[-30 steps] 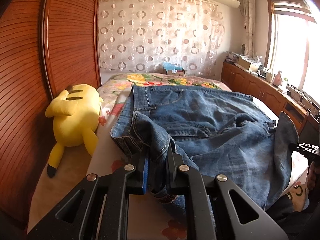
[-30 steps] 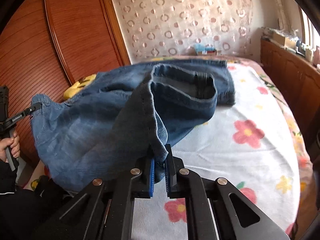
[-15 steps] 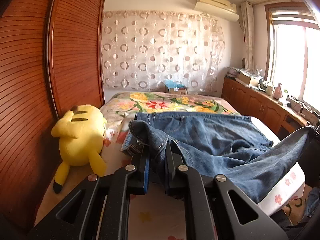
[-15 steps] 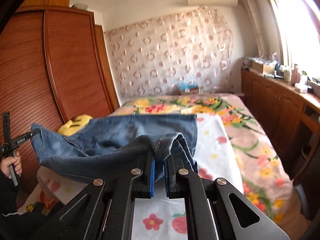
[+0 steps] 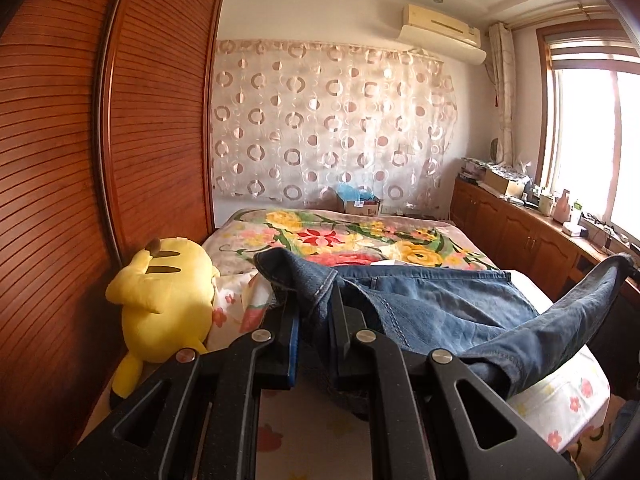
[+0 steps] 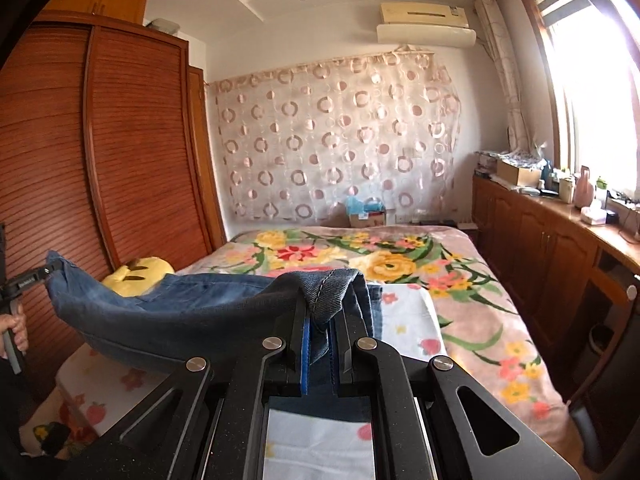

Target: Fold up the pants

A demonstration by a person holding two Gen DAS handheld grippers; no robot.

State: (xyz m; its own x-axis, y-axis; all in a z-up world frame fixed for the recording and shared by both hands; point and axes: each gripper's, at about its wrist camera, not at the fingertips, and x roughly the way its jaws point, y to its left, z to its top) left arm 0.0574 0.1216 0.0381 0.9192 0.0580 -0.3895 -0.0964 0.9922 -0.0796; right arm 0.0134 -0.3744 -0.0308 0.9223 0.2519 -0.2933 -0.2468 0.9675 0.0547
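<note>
1. Left gripper (image 5: 314,330): both fingers are clamped on a bunched denim edge of the pants (image 5: 440,312). The stitched hem folds over the finger tips.
2. Right gripper (image 6: 320,344): both fingers are clamped on another stitched edge of the same pants (image 6: 192,312). Blue pad strips show along the inner faces of the fingers.
3. Pants position: the denim is held up between the two grippers and sags in the middle. In the left wrist view, the far part of the garment lies on the bed (image 5: 560,392), while one section rises to the right edge of the frame.
4. In the right wrist view, the left gripper (image 6: 54,268) appears at the left edge holding a corner of the denim, with the left hand (image 6: 16,328) wrapped around its handle.
5. Bed surface: a white flower-print sheet covers the near part; a floral blanket (image 6: 400,256) covers the far part.
6. Surroundings: a yellow plush toy (image 5: 164,296) lies at the left side of the bed against the wooden wardrobe (image 5: 60,200). A circle-pattern curtain (image 5: 332,128) hangs behind the bed.
</note>
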